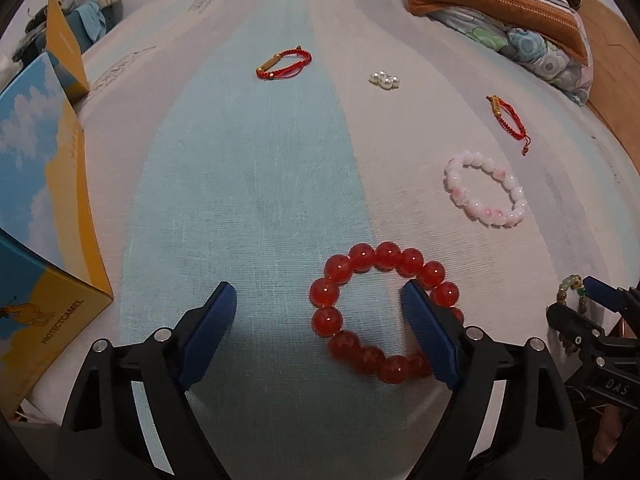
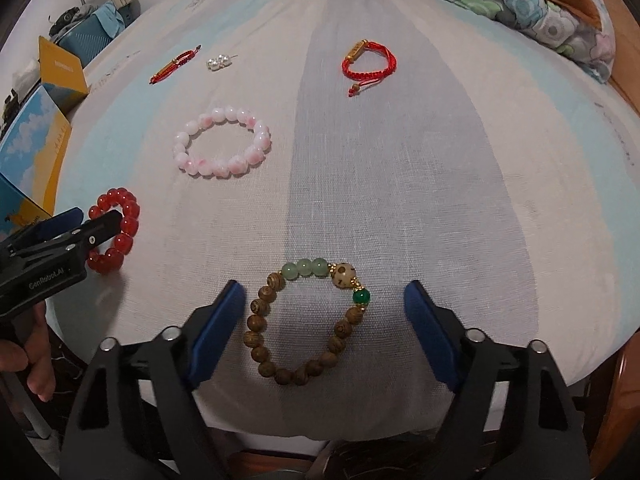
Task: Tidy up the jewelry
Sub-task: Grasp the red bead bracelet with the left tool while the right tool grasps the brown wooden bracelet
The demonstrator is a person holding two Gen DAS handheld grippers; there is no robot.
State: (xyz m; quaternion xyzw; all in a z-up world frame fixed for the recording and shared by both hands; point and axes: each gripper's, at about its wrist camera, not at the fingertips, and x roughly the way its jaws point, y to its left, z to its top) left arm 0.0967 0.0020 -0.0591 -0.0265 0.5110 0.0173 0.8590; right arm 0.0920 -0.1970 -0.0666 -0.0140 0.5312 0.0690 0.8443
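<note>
Readable print: "PROTECTCAMEL" along the edge of the cardboard box at left, which is yellow with a blue sky and white clouds. "GenRobot.AI" is on the body of the left gripper as seen from the right wrist; "DAS" is on the right gripper as seen from the left wrist.

Surface: a woven sheet, coarse weave, with pale blue, grey and white stripes.

Both tools: black plastic arms with blue flat pads.

Left gripper: jaws apart, gripping nothing. The right pad sits inside the ring of the red bead bracelet, made of glossy translucent round beads; the ring's left side lies between the pads, apart from the left one.

Right gripper: jaws apart, holding nothing. The wooden bead bracelet lies flat between the pads, apart from both. It has grained brown beads, three pale green ones, one cream spotted, one dark green, and small gold spacers.

Further out on the sheet:
- pink-and-white bead bracelet, glossy.
- red cord bracelet, braided, with a gold tube charm.
- second red cord bracelet, lying flattened.
- small cluster of pearls, just beside it.

A hand grips the left tool's handle. Folded bedding, striped and floral, lies at the far right.
</note>
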